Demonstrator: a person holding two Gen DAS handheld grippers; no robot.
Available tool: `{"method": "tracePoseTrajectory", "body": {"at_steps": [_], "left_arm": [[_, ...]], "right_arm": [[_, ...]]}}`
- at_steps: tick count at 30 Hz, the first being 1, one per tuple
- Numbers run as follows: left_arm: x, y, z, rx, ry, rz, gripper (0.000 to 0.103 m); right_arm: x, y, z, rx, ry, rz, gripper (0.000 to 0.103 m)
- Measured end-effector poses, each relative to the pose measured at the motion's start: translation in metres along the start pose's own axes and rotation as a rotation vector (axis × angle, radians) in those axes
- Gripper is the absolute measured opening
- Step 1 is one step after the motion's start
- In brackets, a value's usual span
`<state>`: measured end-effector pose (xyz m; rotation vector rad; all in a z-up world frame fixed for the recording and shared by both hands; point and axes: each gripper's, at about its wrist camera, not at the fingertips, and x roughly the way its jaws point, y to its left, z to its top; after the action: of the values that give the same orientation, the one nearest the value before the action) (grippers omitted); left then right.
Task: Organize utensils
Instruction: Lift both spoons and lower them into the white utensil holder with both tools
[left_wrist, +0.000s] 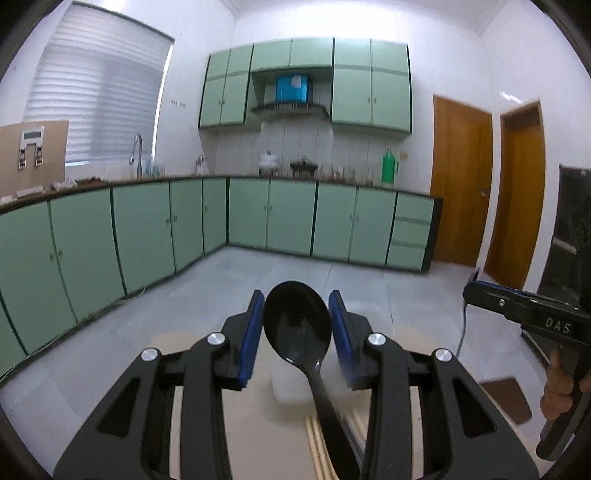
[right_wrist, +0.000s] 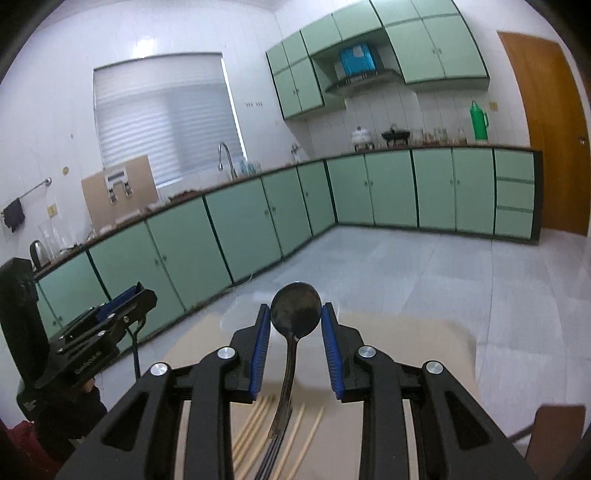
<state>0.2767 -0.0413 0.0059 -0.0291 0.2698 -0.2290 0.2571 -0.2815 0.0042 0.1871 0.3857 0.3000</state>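
Left tongs (left_wrist: 297, 325) grip black plastic spoon (left_wrist: 297, 325) by its bowl; right tongs (right_wrist: 295, 314) grip metal spoon (right_wrist: 295, 310) likewise. Handles trail back toward tabletop (right_wrist: 406, 343) and chopsticks (right_wrist: 255, 424).

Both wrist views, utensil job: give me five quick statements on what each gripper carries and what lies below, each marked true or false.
1. The left gripper has a black plastic spoon between its jaws. True.
2. The right gripper carries a fork. False: it is a dark metal spoon, bowl up.
3. Both spoons stand with the bowl down. False: each bowl sits at the fingertips, with the handle running down and back.
4. Pale chopsticks lie on the surface below the right gripper. True.
5. The green thermos stands on the floor. False: it stands on the counter near the door.
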Motion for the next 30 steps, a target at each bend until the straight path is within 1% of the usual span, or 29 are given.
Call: {"method": "tracePoseTrajectory", "body": {"at_steps": [3,7,10,12,15,18,21,25,28,29,30], "left_arm": [[0.02,-0.006,0.027,0.009,-0.058,0.017,0.034],[0.048,-0.012,0.053,0.023,-0.112,0.05,0.034],[0.074,-0.015,0.065,0.027,-0.124,0.078,0.034],[0.094,-0.02,0.07,0.027,-0.115,0.085,0.034],[0.111,-0.024,0.065,0.053,-0.094,0.097,0.034],[0.124,-0.024,0.051,0.068,-0.07,0.106,0.034],[0.136,-0.02,0.038,0.068,-0.043,0.117,0.035],[0.143,-0.011,0.023,0.06,0.0,0.098,0.035],[0.144,-0.01,0.014,0.087,0.031,0.086,0.036],[0.144,-0.009,0.011,0.09,0.039,0.086,0.037],[0.143,-0.008,0.011,0.085,0.045,0.081,0.042]], "right_arm": [[0.004,-0.002,0.023,-0.006,-0.035,-0.011,0.028],[0.029,0.002,0.052,-0.034,-0.06,-0.061,0.028],[0.053,0.0,0.064,-0.043,-0.061,-0.097,0.028],[0.067,-0.004,0.067,-0.037,-0.059,-0.119,0.028],[0.087,-0.011,0.072,-0.021,-0.063,-0.147,0.028],[0.1,-0.017,0.067,-0.005,-0.059,-0.159,0.028],[0.11,-0.018,0.057,-0.016,-0.047,-0.185,0.028],[0.126,-0.016,0.046,-0.016,-0.011,-0.196,0.028],[0.134,-0.014,0.036,-0.019,0.02,-0.189,0.028],[0.137,-0.014,0.033,-0.02,0.038,-0.179,0.028],[0.136,-0.014,0.028,-0.022,0.045,-0.179,0.029]]}}
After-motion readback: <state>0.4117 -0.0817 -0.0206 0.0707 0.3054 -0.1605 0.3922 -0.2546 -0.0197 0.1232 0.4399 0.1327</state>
